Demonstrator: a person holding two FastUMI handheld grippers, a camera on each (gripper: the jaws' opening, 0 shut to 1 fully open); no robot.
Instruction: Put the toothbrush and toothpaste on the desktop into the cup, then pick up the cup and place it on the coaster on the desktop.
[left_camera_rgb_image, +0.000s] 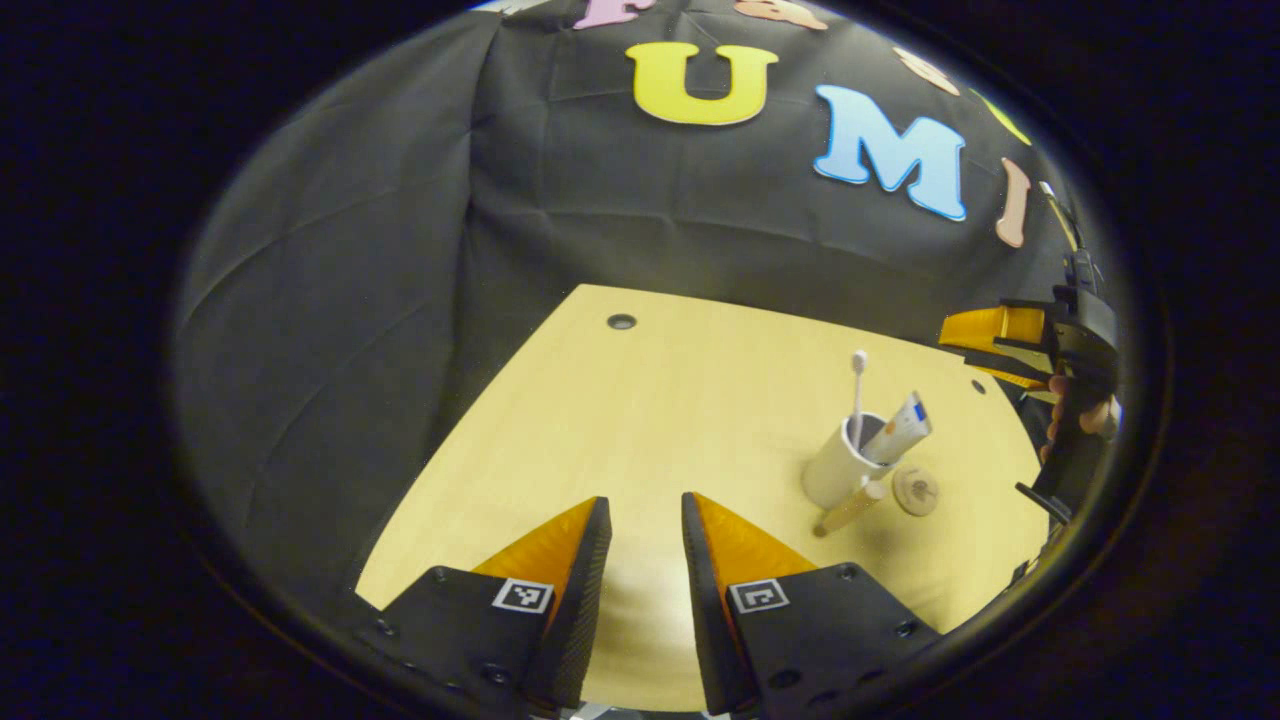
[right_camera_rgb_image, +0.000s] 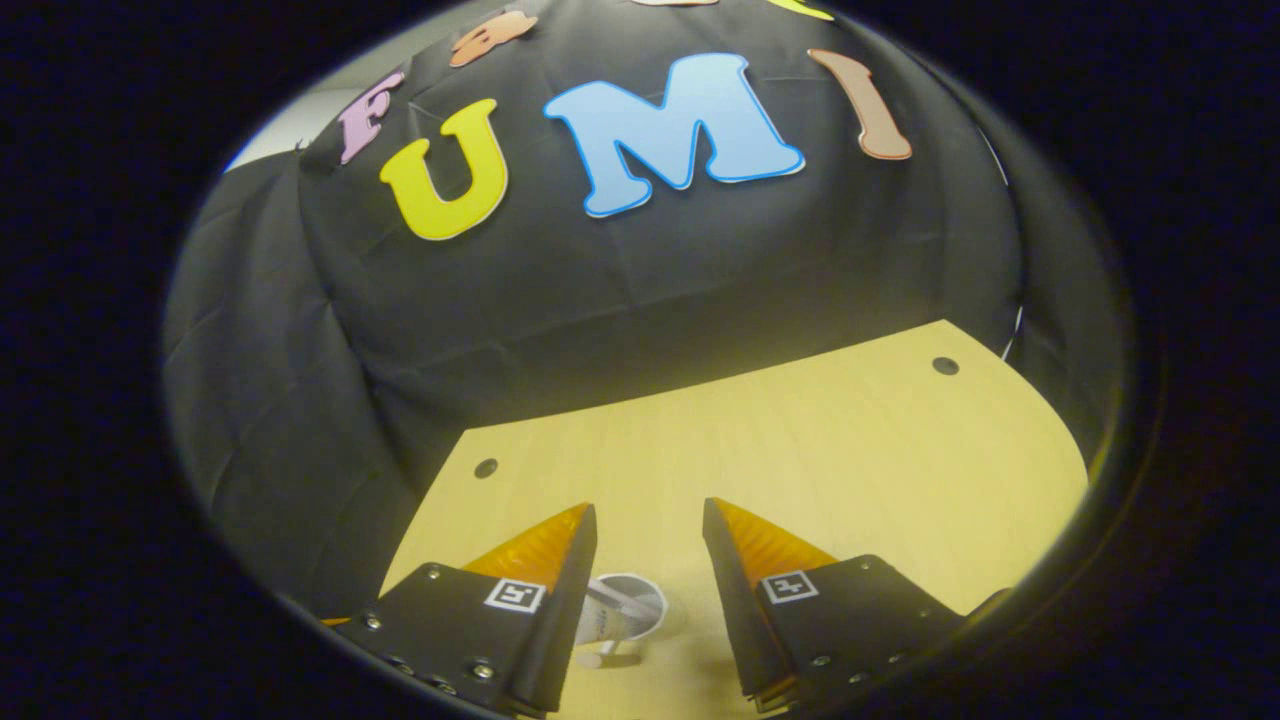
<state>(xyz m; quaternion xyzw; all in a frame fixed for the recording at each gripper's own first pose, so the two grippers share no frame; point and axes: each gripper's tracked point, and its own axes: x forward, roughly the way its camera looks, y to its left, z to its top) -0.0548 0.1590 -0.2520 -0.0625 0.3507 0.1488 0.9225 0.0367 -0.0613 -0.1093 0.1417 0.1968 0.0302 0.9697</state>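
The wooden table (left_camera_rgb_image: 640, 420) has lots of bare room on its left and near parts, and its far edge meets the black cloth wall (left_camera_rgb_image: 330, 300). A small dark hole (left_camera_rgb_image: 621, 321) sits near the far left corner, and another hole (left_camera_rgb_image: 978, 385) is near the far right edge.

In the left gripper view, the left gripper (left_camera_rgb_image: 645, 515) hangs over the near part of the table with its jaws a little way apart, holding nothing. The white cup (left_camera_rgb_image: 838, 465) stands upright on the right side of the table, well apart from this gripper. A toothbrush (left_camera_rgb_image: 858, 385) sticks straight up out of the cup, and the toothpaste (left_camera_rgb_image: 900, 428) leans out over its right rim. A round coaster (left_camera_rgb_image: 915, 491) lies flat just beside the cup, on its right. A tan stick-like thing (left_camera_rgb_image: 848, 510) lies against the cup's near side; I cannot tell what it is.

The right gripper (left_camera_rgb_image: 985, 345) shows at the far right edge, held by a hand (left_camera_rgb_image: 1080, 412).

In the right gripper view, the right gripper (right_camera_rgb_image: 650, 520) is above the cup (right_camera_rgb_image: 625, 605), jaws apart with nothing in them.
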